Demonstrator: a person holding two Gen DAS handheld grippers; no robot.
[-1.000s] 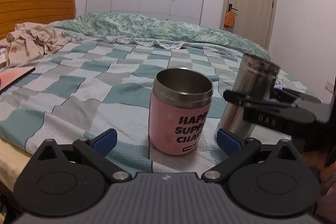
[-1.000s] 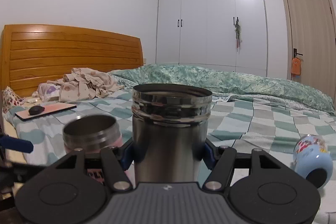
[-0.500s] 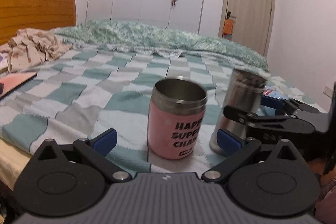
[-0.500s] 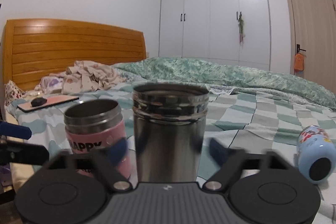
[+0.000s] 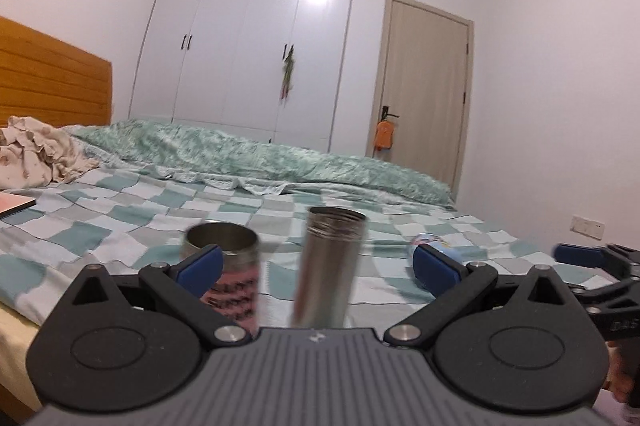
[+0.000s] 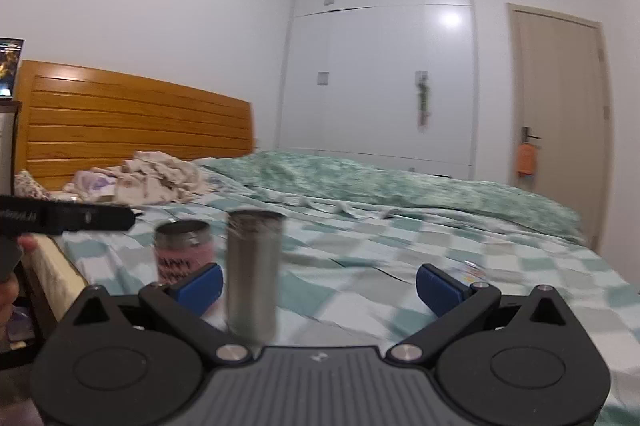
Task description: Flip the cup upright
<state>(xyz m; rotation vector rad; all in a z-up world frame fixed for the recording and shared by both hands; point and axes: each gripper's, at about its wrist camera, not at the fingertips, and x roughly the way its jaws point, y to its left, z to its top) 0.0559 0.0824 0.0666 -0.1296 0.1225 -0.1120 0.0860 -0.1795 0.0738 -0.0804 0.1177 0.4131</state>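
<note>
A tall steel cup (image 5: 328,266) stands upright on the checkered bedspread (image 5: 120,218), its mouth up; it also shows in the right wrist view (image 6: 253,270). A pink cup (image 5: 230,278) with black lettering stands upright to its left, also seen in the right wrist view (image 6: 184,252). A light blue cup (image 5: 434,244) lies on its side farther right, half hidden behind a finger. My left gripper (image 5: 316,266) is open and empty, pulled back from both cups. My right gripper (image 6: 318,284) is open and empty, back from the steel cup.
A wooden headboard (image 6: 132,130) and a heap of clothes (image 6: 156,180) are at the left. A rumpled green duvet (image 5: 248,158) lies across the far side of the bed. White wardrobes (image 5: 248,58) and a door (image 5: 424,106) stand behind.
My right gripper has opened and let go of the steel cup, which now stands alone. Both grippers have drawn back and tilted up, away from the cups.
</note>
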